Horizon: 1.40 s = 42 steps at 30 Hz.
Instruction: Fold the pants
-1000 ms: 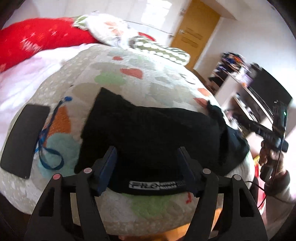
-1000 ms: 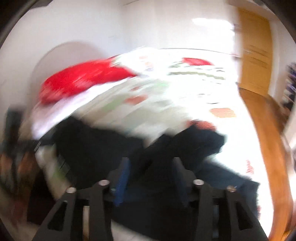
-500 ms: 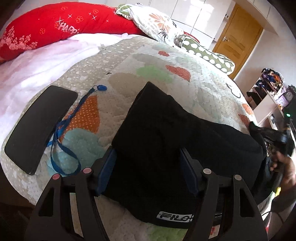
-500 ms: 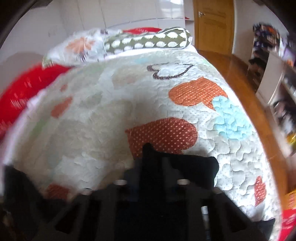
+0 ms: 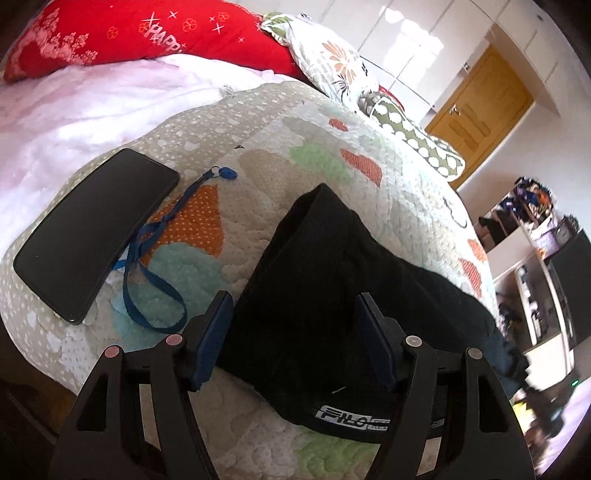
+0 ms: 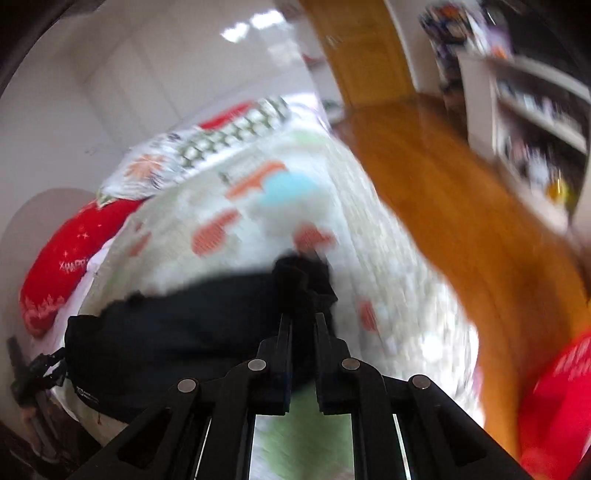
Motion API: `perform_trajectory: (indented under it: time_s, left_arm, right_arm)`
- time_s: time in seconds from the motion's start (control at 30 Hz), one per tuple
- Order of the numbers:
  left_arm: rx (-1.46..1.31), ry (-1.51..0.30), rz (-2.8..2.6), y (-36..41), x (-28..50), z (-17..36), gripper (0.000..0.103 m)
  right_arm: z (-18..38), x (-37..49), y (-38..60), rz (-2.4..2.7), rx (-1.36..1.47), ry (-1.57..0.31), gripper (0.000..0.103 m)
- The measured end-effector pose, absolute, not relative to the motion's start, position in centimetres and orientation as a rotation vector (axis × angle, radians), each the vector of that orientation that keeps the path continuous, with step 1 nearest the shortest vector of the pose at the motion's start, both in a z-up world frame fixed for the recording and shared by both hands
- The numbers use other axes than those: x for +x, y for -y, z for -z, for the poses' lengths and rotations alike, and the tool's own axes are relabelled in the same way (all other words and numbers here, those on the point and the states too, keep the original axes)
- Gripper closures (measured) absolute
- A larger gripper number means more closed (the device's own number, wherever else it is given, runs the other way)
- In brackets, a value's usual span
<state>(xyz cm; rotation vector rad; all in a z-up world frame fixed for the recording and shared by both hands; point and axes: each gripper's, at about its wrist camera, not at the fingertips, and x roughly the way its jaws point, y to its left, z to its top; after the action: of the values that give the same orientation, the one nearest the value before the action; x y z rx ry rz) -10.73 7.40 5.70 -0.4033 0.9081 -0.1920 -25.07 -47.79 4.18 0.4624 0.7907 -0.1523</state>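
Observation:
Black pants (image 5: 332, 295) with a white logo label (image 5: 345, 421) at the waistband lie on the patterned quilt (image 5: 295, 122) of a bed. My left gripper (image 5: 295, 321) hovers open over the waistband end; its left finger is at the cloth's edge and its right finger is above the fabric. In the right wrist view, which is blurred, the pants (image 6: 177, 332) stretch off to the left. My right gripper (image 6: 303, 321) is shut on a bunched black end of them, which sticks up between the fingers.
A black phone (image 5: 96, 232) and a blue lanyard (image 5: 155, 266) lie on the quilt left of the pants. A red pillow (image 5: 147, 33) and floral pillows are at the head of the bed. Wooden floor (image 6: 461, 206), shelves and a door lie to the right.
My right gripper went from open to shut on the pants' end and swung across the bed. The left gripper rolled and shifted, so the phone and lanyard now show more fully.

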Motion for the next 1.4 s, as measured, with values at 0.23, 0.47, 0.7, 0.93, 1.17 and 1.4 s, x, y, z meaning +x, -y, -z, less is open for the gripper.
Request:
perform_trajectory:
  time_s: [0.23, 0.47, 0.7, 0.93, 1.17, 1.4]
  left_arm:
    - [-0.382, -0.862, 0.178, -7.6, -10.4, -6.5, 0.022]
    - [-0.296, -0.911, 0.175, -6.4, -8.4, -4.9, 0.022]
    - [-0.264, -0.843, 0.264, -5.1, -9.5, -6.5, 0.080]
    - [-0.277, -0.842, 0.293, -7.2, -12.9, -8.1, 0.082]
    - [-0.243, -0.926, 0.220, -6.9, -12.2, -4.6, 0.079]
    - [-0.234, -0.843, 0.117, -8.3, -13.0, -7.9, 0.054]
  right_arm:
    - [-4.5, -25.0, 47.6, 0.114, 0.524, -0.750, 0.080]
    - [-4.2, -23.7, 46.4, 0.110, 0.489, -0.771, 0.065]
    - [-6.1, -23.6, 46.1, 0.114, 0.401, -0.709, 0.093]
    - [-7.7, -25.7, 46.1, 0.082, 0.383, -0.681, 0.094]
    - [-3.3, -24.5, 47.8, 0.136, 0.444, -0.798, 0.091]
    - [-8.0, -26.0, 47.2, 0.241, 0.299, -0.717, 0.061]
